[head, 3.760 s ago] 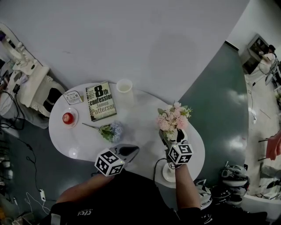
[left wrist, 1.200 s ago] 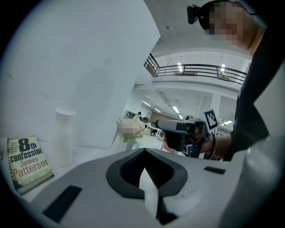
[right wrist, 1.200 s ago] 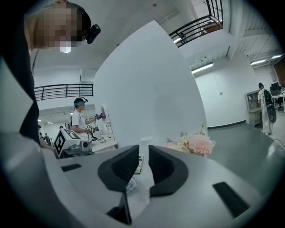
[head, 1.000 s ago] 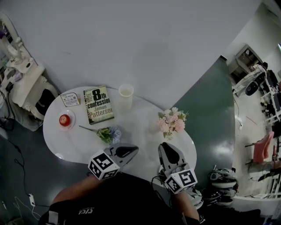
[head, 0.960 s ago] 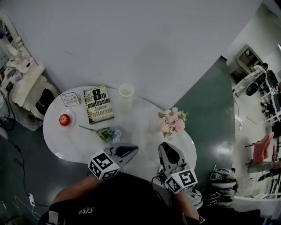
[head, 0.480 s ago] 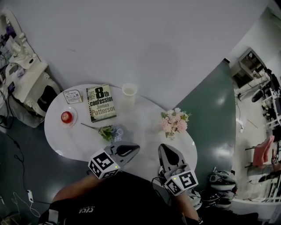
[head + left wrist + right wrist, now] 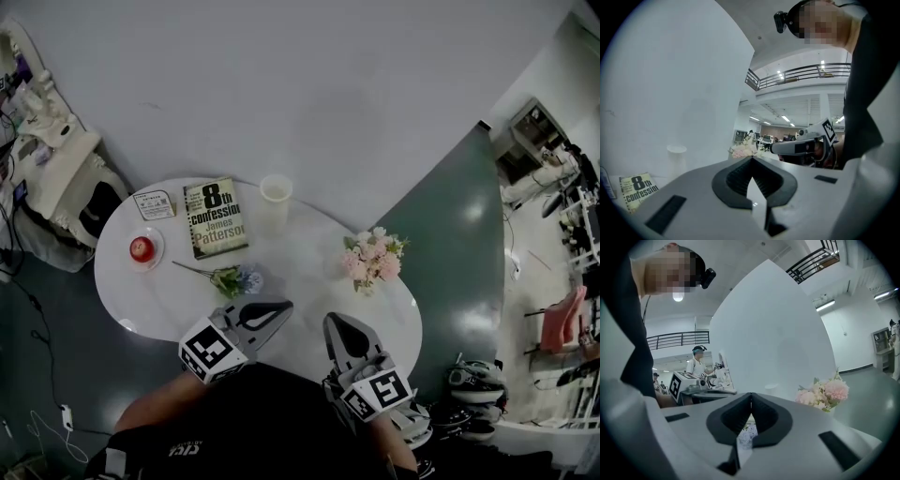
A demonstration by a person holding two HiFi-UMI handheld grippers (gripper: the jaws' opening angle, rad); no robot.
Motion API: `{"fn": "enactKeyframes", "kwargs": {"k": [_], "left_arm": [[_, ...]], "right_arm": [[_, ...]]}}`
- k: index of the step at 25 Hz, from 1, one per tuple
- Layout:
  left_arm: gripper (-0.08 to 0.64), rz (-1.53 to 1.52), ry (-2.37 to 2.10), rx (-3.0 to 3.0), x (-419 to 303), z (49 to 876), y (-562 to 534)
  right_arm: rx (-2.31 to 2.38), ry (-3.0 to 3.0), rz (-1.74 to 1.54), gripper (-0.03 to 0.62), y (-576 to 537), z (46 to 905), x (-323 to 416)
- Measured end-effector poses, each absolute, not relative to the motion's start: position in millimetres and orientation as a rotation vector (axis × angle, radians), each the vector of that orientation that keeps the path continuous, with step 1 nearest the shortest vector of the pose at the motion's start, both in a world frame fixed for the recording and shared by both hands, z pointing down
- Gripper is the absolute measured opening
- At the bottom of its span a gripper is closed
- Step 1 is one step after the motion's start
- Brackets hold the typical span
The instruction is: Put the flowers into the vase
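The blue flower sprig [image 7: 236, 279] lies flat on the white worktop [image 7: 300, 277], well apart from the tall white vessel [image 7: 275, 201] at the far edge, whose inside is not visible. The pink bouquet [image 7: 372, 259] stands upright near the right edge, its container indistinct, and a red apple [image 7: 142, 248] sits in a saucer [image 7: 157, 260] beside a book [image 7: 216, 217]. Left hand-held gripper [image 7: 279, 307]: jaws fully together, empty, near the sprig without touching; right hand-held gripper [image 7: 333, 324]: jaws just closed together on nothing, apart from the bouquet.
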State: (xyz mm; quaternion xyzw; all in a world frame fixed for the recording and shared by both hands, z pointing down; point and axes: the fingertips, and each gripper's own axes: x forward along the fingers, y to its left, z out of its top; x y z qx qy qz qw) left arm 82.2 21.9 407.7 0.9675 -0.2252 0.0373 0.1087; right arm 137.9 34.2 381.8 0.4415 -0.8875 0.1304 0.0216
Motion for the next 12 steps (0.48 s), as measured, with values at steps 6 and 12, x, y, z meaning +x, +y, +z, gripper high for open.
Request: {"fn": "enactKeyframes", "kwargs": {"k": [6, 12], "left_arm": [[0.008, 0.106, -0.677, 2.843, 75.9, 400.3, 20.3], [0.011, 0.095, -0.767, 2.874, 69.0, 402.7, 15.8]], "right_arm": [[1.346, -2.748, 0.416, 0.025, 33.8, 384.2, 136.4], [1.302, -2.763, 0.446, 0.025, 31.6, 390.2, 130.1]]}}
